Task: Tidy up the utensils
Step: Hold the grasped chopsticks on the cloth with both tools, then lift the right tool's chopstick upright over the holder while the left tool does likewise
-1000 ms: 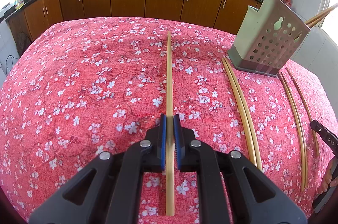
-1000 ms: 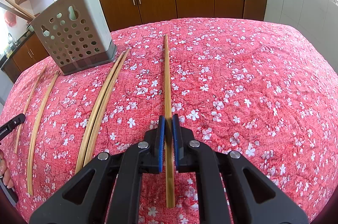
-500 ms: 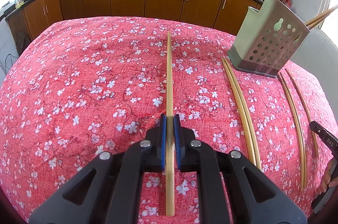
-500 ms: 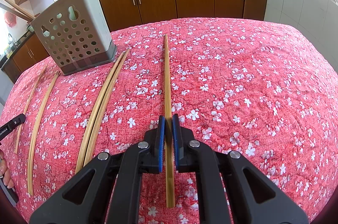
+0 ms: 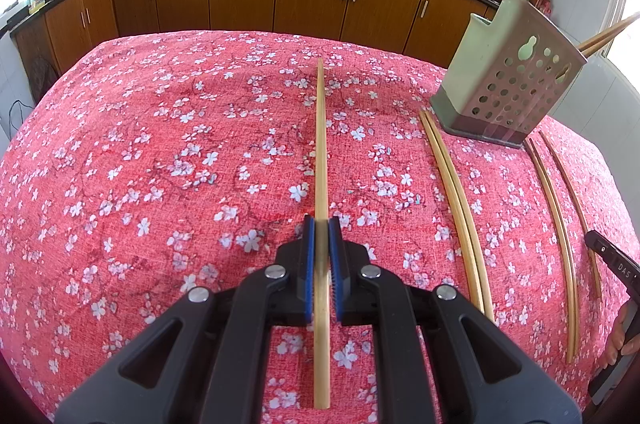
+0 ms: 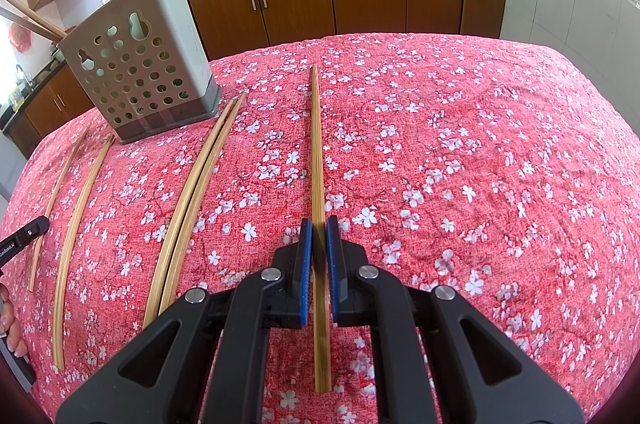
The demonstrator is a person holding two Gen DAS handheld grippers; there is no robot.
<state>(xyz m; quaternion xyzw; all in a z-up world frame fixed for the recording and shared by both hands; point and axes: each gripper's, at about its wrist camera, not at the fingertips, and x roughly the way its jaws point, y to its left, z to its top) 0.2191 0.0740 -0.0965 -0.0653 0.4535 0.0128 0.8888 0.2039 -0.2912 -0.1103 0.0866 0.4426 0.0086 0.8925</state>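
left gripper (image 5: 320,224): pinching chopstick (image 5: 320,144) | right gripper (image 6: 316,224): pinching chopstick (image 6: 317,144) | next: lift level, tip into holder (image 6: 140,64) from above

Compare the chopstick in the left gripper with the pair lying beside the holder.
The held chopstick is clamped in the left gripper; the pair lies free on the tablecloth. The held chopstick is alone; the pair is two sticks touching side by side. The pair's far ends almost reach the holder; the held chopstick sits away from it. Both look pale and wooden, pointing the same way.
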